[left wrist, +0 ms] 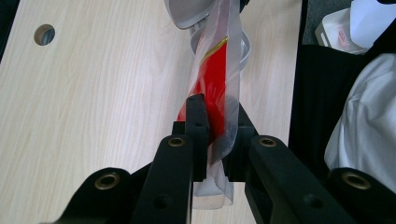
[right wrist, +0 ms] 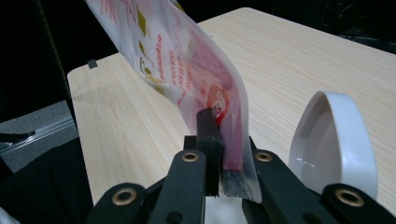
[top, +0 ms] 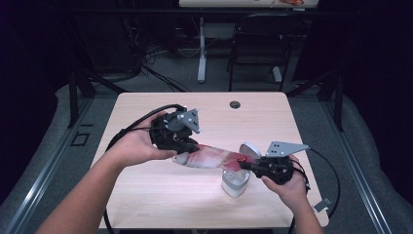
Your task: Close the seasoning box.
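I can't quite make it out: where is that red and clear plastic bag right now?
In the high view the bag is stretched above the table near its front edge, between the left gripper and right gripper, just over the small white bin.

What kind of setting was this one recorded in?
Probably a lab or recording studio rather than a home. A light wooden table stands on grey carpet with dark curtains around it, cables trail across the floor behind, and a second desk's leg and a black chair stand beyond.
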A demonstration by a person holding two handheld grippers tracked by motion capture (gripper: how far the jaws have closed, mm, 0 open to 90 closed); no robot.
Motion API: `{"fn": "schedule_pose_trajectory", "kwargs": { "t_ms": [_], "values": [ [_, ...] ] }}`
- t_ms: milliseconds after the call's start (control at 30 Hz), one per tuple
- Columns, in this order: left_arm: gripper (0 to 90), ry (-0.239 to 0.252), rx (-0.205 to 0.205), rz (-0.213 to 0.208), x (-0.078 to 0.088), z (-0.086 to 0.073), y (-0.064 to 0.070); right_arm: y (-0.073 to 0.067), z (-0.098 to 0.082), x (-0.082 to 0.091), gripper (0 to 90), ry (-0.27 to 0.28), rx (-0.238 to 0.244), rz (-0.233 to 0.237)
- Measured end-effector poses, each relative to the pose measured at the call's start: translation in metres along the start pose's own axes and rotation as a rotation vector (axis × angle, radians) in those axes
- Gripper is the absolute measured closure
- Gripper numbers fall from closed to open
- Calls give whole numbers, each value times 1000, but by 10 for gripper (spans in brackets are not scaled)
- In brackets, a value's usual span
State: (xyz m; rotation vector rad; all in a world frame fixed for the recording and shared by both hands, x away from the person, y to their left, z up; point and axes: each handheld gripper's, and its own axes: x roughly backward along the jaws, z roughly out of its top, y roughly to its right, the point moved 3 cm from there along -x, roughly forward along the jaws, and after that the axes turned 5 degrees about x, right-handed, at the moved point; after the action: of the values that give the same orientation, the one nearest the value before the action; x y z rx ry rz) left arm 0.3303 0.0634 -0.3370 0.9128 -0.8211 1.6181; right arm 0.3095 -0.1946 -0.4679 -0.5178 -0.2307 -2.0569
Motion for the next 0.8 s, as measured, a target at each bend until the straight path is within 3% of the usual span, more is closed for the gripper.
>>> {"fn": "schedule_pose_trajectory", "kwargs": {
  "t_ms": [800],
  "values": [
    [835, -1, -11, 2, 0, 3, 0, 0, -1, 0, 885, -4, 0, -3]
  ]
}}
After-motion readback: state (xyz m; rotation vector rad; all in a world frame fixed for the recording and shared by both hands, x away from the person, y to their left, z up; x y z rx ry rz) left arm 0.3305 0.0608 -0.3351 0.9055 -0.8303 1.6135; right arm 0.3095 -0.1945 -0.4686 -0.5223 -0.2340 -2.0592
